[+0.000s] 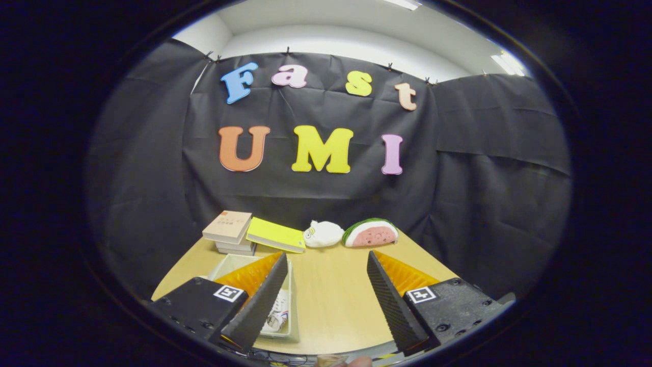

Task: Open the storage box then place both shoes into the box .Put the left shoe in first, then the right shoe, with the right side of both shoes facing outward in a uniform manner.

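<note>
Above the pale wooden table (331, 300), the gripper (326, 300) spreads its fingers empty; I'd steer toward the clear plastic storage box (285, 306), where something white already lies.

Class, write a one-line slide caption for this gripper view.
Open gripper hovers over a wooden table, a shoe in the storage box behind one finger.

Even overhead light from ceiling strips (402, 4) at 12 and 2 o'clock. Table (331, 300) bright, soft shadows. Strong fisheye bending at edges; centre sharp.
</note>
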Tool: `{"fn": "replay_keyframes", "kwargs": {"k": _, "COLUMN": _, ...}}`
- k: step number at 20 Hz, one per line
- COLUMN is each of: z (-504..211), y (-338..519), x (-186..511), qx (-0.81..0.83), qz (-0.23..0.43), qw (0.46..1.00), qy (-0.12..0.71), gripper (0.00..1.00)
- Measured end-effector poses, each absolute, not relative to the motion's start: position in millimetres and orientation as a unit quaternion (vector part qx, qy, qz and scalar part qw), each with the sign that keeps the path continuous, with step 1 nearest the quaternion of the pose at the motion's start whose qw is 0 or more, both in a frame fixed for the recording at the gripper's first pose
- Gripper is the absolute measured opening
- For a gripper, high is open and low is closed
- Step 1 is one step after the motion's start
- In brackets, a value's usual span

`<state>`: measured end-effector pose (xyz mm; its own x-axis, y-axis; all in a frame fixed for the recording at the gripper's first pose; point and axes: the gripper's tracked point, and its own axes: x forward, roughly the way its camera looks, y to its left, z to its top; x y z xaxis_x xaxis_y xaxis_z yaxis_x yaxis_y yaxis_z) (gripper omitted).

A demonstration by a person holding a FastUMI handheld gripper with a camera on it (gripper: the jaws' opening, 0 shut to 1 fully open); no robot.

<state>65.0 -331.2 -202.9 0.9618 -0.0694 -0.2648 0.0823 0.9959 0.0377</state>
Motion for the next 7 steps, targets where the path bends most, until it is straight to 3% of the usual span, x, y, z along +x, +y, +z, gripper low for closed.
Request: {"fn": "replay_keyframes", "kwargs": {"k": 7, "z": -202, "y": -320, "x": 48, "qx": 0.015, "qz": -0.033, "qw": 0.991, "qy": 0.125, "gripper": 1.00}}
